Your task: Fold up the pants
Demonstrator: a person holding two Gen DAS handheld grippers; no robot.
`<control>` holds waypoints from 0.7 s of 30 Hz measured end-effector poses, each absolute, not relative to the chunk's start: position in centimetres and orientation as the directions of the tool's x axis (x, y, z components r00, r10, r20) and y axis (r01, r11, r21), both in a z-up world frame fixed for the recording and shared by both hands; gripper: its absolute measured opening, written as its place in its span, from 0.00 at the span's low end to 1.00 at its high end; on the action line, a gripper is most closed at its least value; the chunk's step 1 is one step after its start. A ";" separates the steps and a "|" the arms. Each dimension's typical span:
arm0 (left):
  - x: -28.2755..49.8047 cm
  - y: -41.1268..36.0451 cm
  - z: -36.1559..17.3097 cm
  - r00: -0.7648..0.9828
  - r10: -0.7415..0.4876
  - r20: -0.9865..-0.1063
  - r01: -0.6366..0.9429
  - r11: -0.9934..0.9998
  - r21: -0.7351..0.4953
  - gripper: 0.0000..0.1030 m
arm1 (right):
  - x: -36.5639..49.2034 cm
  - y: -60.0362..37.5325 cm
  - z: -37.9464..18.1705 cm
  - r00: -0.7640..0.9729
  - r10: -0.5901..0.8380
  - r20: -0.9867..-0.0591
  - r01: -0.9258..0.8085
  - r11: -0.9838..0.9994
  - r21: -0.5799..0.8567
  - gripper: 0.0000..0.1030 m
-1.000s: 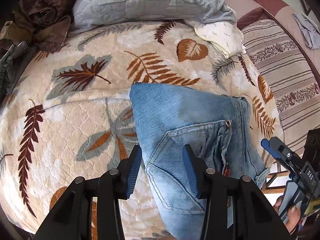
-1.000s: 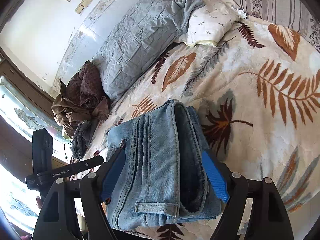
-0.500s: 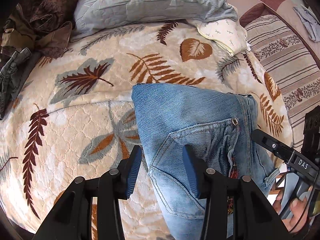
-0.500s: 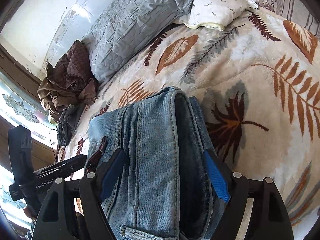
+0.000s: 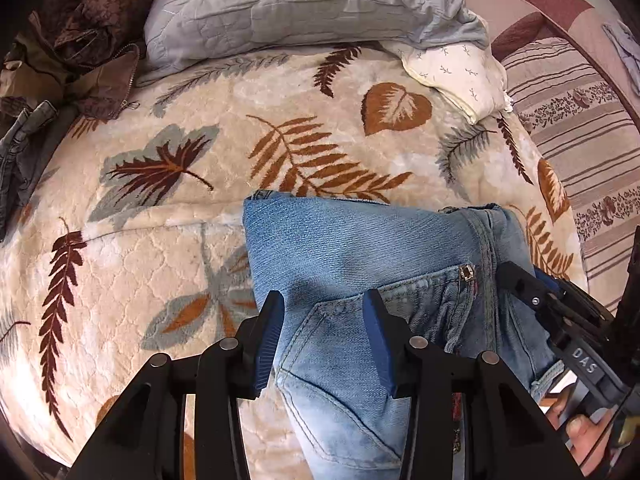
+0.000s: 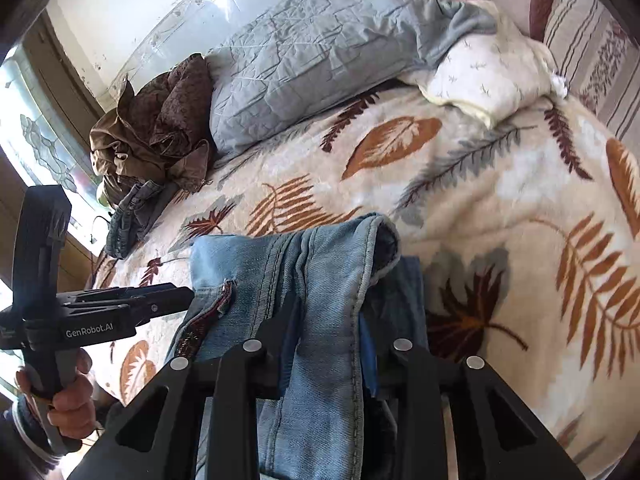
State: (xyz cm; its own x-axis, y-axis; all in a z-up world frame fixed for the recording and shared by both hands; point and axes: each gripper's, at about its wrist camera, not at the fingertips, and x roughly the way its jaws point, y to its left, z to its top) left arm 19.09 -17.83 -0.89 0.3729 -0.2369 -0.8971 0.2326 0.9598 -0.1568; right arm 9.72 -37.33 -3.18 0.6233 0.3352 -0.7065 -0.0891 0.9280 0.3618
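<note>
Light blue jeans [image 5: 360, 256] lie folded on the leaf-pattern blanket [image 5: 160, 240]; the back pocket faces up. My left gripper [image 5: 324, 340] is open, its blue pads either side of the pocket corner, just above the denim. My right gripper [image 6: 332, 320] is shut on the waistband edge of the jeans [image 6: 320, 280], which bunches up between its fingers. It also shows in the left wrist view [image 5: 532, 292] at the jeans' right side. The left gripper shows in the right wrist view [image 6: 176, 300] at the jeans' left edge.
A grey quilted pillow [image 5: 300, 4] and a white patterned pillow [image 5: 452, 72] lie at the head of the bed. Brown clothes [image 5: 80, 40] and dark jeans [image 5: 20, 152] are piled at the far left. A striped sheet [image 5: 580, 140] covers the right side.
The right gripper has closed from wide open onto the jeans' waistband edge and bunched it up. The left gripper stays open over the pocket, moved slightly forward.
</note>
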 end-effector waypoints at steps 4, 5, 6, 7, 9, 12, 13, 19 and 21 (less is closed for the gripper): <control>19.8 -17.4 -1.8 0.333 -0.232 -0.914 0.185 0.967 -0.178 0.43 | 10.0 -39.7 -5.5 0.575 0.369 -0.730 -0.032 0.902 0.431 0.37; 19.4 -16.7 -1.6 0.335 -0.247 -0.909 0.184 0.964 -0.194 0.43 | 9.2 -40.6 -5.1 0.593 0.416 -0.690 -0.035 0.869 0.494 0.41; 18.9 -15.9 -1.4 0.329 -0.259 -0.908 0.179 0.961 -0.210 0.42 | 8.4 -41.4 -4.7 0.606 0.447 -0.658 -0.036 0.842 0.538 0.41; 18.3 -14.9 -1.4 0.314 -0.286 -0.905 0.169 0.955 -0.243 0.41 | 7.4 -42.2 -4.4 0.616 0.456 -0.643 -0.028 0.828 0.560 0.41; 16.8 -12.8 -1.8 0.275 -0.361 -0.891 0.129 0.932 -0.338 0.44 | 5.5 -43.3 -4.4 0.615 0.478 -0.627 -0.007 0.799 0.602 0.49; 14.5 -11.4 -3.2 0.205 -0.458 -0.865 0.110 0.889 -0.445 0.50 | 2.7 -43.7 -5.4 0.595 0.556 -0.580 0.005 0.719 0.695 0.62; 13.9 -11.5 -3.9 0.185 -0.481 -0.857 0.112 0.877 -0.468 0.52 | 1.9 -43.3 -5.9 0.585 0.585 -0.562 -0.003 0.694 0.720 0.62; 13.1 -13.1 -5.4 0.148 -0.518 -0.843 0.107 0.856 -0.507 0.43 | 0.9 -40.2 -6.0 0.574 0.573 -0.584 -0.051 0.737 0.674 0.26; 12.6 -13.6 -4.1 0.192 -0.504 -0.842 0.156 0.863 -0.480 0.41 | -0.2 -39.8 -3.1 0.644 0.511 -0.570 -0.099 0.793 0.601 0.17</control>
